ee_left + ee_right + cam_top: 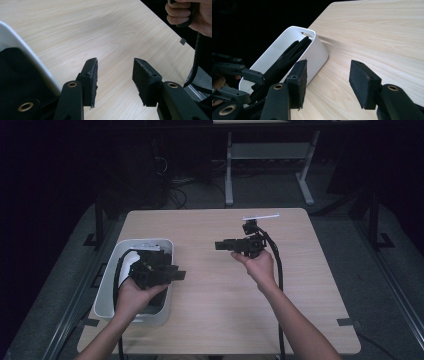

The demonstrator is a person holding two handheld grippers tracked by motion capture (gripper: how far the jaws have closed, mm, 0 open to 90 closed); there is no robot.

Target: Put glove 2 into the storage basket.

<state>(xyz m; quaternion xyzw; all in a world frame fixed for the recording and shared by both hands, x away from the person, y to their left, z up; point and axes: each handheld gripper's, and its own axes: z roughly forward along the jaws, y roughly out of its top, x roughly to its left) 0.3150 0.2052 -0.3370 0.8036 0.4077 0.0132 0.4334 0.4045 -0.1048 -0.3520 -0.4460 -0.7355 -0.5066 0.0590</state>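
At the left edge of the pale wooden table point(220, 320) stands a white rectangular plastic bin point(107, 285) with a black fabric glove point(287, 58) lying inside, fingers towards a slotted handle. The left tool point(172, 276) hovers at the bin's inner rim, jaws parted about halfway and pointing across the bare table, nothing between them. Well apart, mid-table, the right tool point(220, 245) faces back towards the bin, jaws also partly open and empty. To lift the glove cleanly, I would judge, the left tool should tip down into the bin, straddle a fold of fabric, and close fully before rising.
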